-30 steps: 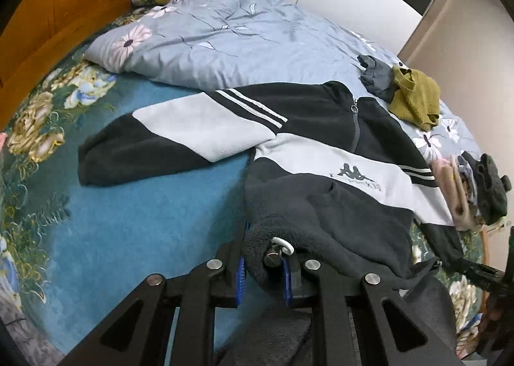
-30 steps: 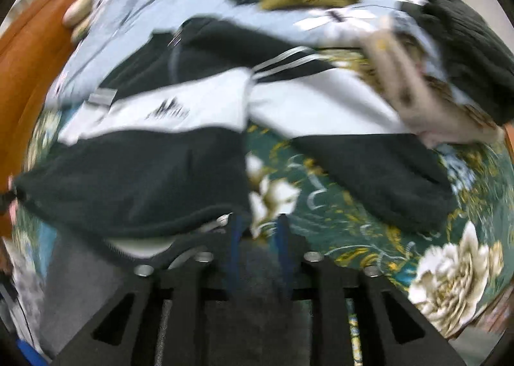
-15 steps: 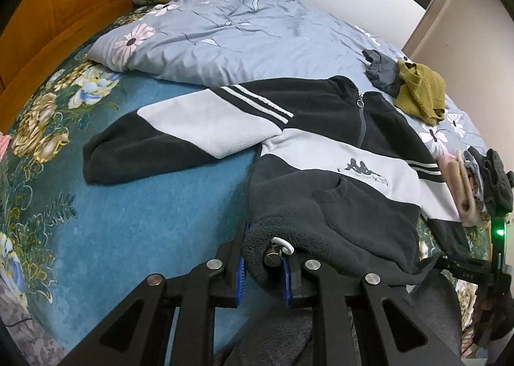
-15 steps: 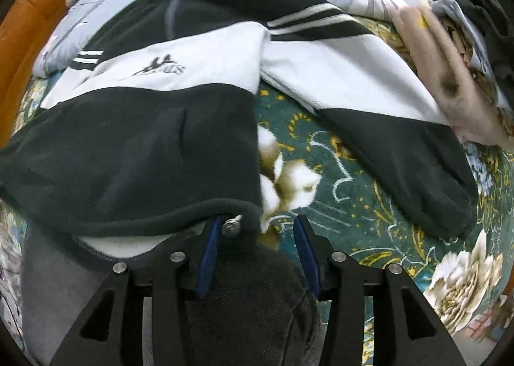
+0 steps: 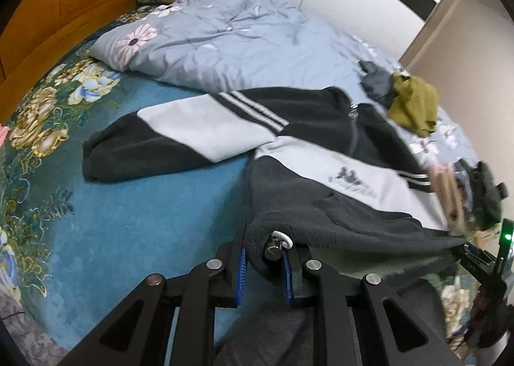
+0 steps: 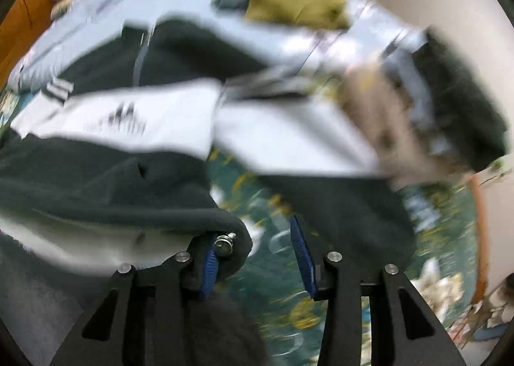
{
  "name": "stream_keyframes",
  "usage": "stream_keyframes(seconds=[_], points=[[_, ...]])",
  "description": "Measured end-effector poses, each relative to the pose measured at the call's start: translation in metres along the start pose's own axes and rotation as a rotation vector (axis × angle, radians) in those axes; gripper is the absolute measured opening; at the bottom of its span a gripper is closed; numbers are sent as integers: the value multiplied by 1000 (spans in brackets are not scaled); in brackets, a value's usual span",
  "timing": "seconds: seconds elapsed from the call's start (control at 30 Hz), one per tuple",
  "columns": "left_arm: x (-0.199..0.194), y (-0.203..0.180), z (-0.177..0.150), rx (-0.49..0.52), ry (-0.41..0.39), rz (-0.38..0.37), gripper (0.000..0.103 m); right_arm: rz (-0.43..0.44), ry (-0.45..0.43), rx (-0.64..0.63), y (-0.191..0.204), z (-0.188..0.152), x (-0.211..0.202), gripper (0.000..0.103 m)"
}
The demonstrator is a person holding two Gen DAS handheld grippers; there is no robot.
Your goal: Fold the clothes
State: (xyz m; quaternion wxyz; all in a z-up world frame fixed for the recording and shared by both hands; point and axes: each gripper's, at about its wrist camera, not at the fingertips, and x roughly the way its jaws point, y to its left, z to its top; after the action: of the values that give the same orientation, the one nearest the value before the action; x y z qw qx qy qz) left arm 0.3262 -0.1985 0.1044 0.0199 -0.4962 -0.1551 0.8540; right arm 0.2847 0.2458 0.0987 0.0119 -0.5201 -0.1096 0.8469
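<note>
- Two tools work at the bottom hem of a black-and-white fleece jacket spread across a bed with a teal flowered cover.
- Left tool is clenched on the hem's left corner, dark fleece bunched between its blue pads.
- Right tool has its jaws closing; the hem's right corner lies against the left pad, while the other pad stands clear of the cloth. This view is blurred.
- One sleeve lies stretched out to the left in the left wrist view.
- A pale blue flowered quilt lies beyond the jacket, with an olive garment on it at the right.
</note>
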Motion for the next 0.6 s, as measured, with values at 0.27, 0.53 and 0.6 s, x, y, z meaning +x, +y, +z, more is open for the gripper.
stream_keyframes(seconds=[0.27,0.53,0.6], points=[[-10,11,-33,25,87,12,19,-4,-20,19,-29,-47,-69,42],[18,22,-53,13,188,42,22,70,116,16,-27,-73,-45,42],[16,25,-52,11,198,27,26,101,122,11,-30,-74,-48,42]])
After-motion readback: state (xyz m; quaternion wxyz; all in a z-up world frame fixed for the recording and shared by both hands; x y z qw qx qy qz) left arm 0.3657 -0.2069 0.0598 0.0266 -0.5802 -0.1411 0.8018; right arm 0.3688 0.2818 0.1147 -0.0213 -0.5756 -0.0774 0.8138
